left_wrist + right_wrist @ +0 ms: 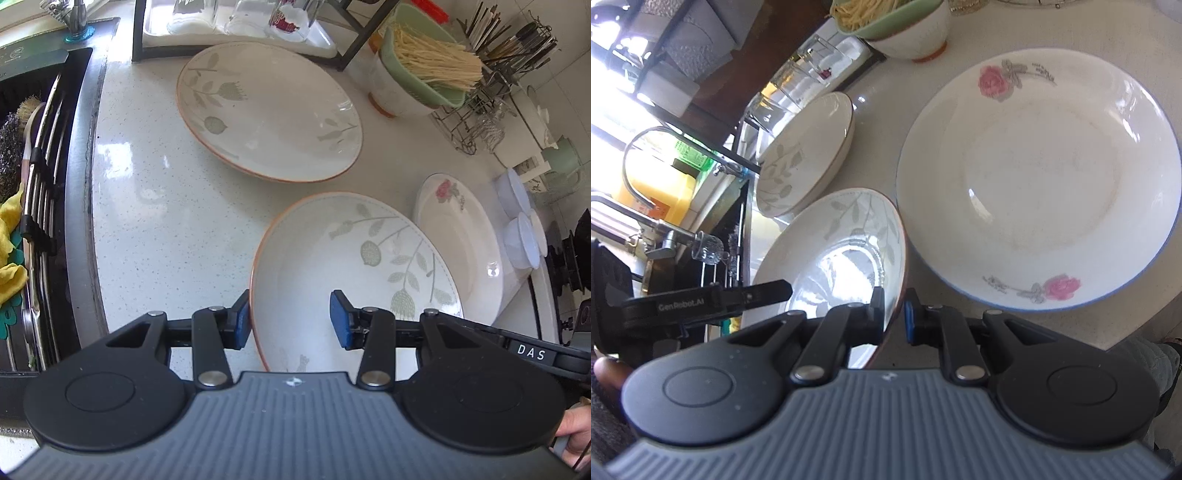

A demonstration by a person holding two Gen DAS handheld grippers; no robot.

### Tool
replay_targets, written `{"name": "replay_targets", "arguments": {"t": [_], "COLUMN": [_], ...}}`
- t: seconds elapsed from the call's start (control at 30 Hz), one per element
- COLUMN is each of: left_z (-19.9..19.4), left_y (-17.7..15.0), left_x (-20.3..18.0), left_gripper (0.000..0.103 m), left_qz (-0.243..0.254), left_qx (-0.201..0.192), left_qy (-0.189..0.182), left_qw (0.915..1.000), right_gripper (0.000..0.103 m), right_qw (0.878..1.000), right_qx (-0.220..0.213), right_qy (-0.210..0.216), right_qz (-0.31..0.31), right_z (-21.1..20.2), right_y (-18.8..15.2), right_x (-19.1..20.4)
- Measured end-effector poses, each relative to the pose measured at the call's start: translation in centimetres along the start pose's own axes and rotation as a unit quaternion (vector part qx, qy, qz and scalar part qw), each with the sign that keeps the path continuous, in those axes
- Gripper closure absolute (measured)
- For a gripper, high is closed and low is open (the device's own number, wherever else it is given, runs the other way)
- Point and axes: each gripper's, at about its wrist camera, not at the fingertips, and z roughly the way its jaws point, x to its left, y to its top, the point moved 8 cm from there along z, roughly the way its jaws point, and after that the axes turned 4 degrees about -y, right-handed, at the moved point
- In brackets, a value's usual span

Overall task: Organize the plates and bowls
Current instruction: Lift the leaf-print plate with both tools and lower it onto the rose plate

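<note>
A leaf-patterned plate with an orange rim is tilted up off the counter. My left gripper is open, its jaws on either side of the plate's near rim. My right gripper is shut on the same plate at its opposite rim. A second leaf-patterned plate lies flat further back; it also shows in the right wrist view. A white plate with pink roses lies on the counter to the right; it also shows in the left wrist view.
The sink with a rack and yellow cloth is at the left. A glass rack stands at the back. A green bowl of noodles sits in a white bowl. A utensil holder, small white bowls and a stove are at the right.
</note>
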Motion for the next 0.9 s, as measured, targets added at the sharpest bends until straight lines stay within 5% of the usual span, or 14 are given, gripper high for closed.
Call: {"name": "replay_targets", "arguments": {"t": [0.43,0.9], "left_z": [-2.2,3.1], "left_y": [2.7,2.6], "left_x": [-5.4,-11.3], "left_gripper": [0.055,0.055], "left_qz": [-0.004,0.018], "left_qx": [-0.018,0.016], "left_qy": [-0.023,-0.026], "left_qw": [0.9996,0.9994], "right_gripper": [0.089,0.089], "right_qw": [0.999,0.998], "right_qx": [-0.024,-0.048], "right_qy": [0.021,0.027], "right_qz": [0.010,0.015], "right_z": [-4.5,-6.9], "right_y": [3.9,8.2], "right_x": [-0.9,-7.1]}}
